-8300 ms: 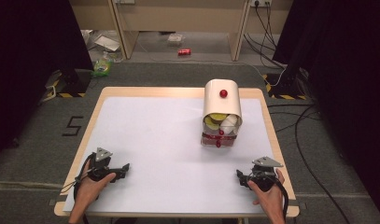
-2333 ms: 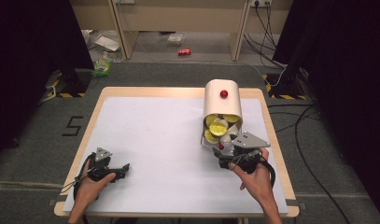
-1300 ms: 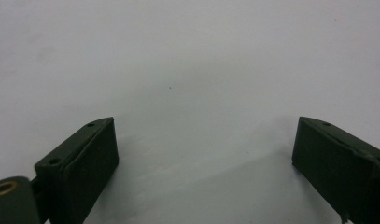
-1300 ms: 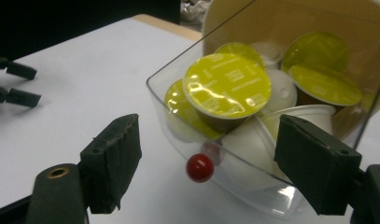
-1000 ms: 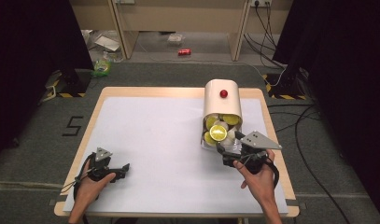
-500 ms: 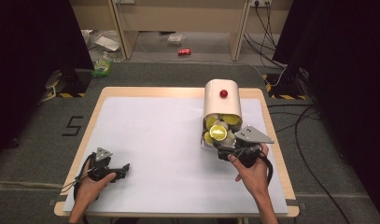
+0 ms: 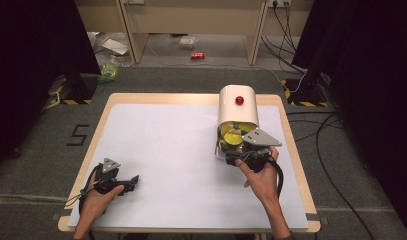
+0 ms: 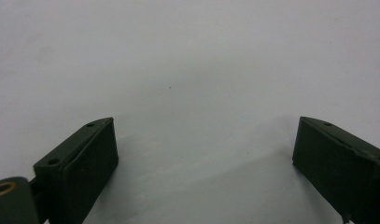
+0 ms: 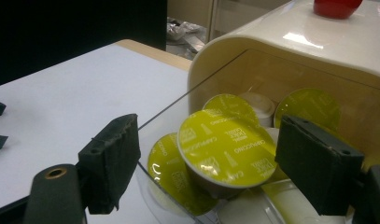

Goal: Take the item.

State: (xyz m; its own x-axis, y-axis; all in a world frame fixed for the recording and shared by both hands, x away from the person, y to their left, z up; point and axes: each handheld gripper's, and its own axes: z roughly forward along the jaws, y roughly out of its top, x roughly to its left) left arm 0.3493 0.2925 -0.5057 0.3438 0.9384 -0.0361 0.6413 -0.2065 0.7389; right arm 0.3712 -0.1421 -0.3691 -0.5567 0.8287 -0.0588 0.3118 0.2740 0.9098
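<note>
My right tool (image 9: 206,163) is spread apart, a yellow-lidded capsule (image 9: 225,148) between its jaws at the dispenser (image 7: 237,105) mouth. My left tool (image 8: 204,163) rests apart on the bench (image 7: 161,150).

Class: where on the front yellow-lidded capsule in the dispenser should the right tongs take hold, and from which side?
Grip the yellow-lidded capsule across its round rim, coming straight in from the dispenser's open front. Its lid faces outward, tilted up, and the right tongs stand open to either side of it, so closing them should pinch opposite edges.
</note>
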